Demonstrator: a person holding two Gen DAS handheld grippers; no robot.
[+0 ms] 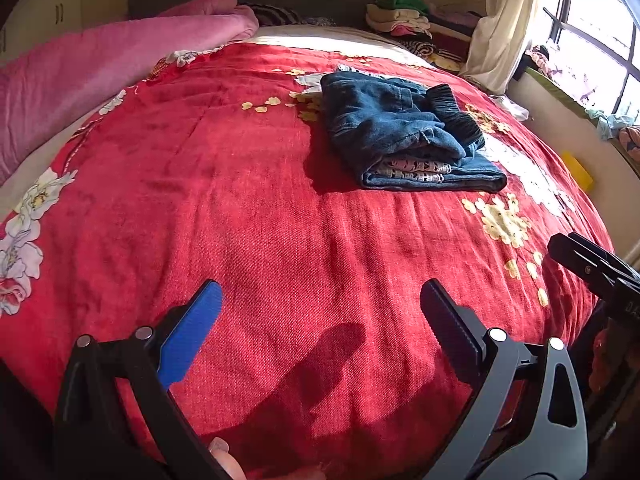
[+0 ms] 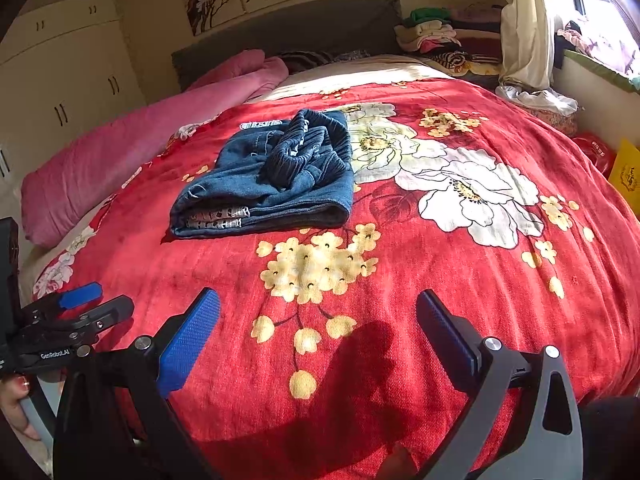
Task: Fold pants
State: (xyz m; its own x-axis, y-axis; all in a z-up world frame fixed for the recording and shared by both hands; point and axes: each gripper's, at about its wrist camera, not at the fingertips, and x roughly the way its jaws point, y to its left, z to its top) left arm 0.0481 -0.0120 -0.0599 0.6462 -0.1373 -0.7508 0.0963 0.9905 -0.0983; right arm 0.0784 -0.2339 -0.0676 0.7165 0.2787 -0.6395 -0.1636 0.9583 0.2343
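A pair of blue denim pants (image 1: 404, 136) lies folded in a compact bundle on the red flowered bedspread (image 1: 260, 220), the dark ribbed waistband on top. It also shows in the right wrist view (image 2: 272, 176). My left gripper (image 1: 320, 320) is open and empty, held above the bedspread well short of the pants. My right gripper (image 2: 318, 320) is open and empty too, near the bed's front edge, with the pants ahead and to its left. The left gripper shows at the left edge of the right wrist view (image 2: 92, 304).
A pink blanket roll (image 2: 132, 160) lies along the bed's left side. Stacked clothes (image 2: 432, 36) sit at the head, right. A curtain (image 2: 524, 24) and window sill are on the right. A wardrobe (image 2: 72, 64) stands on the left. A yellow bag (image 2: 626, 172) is beside the bed.
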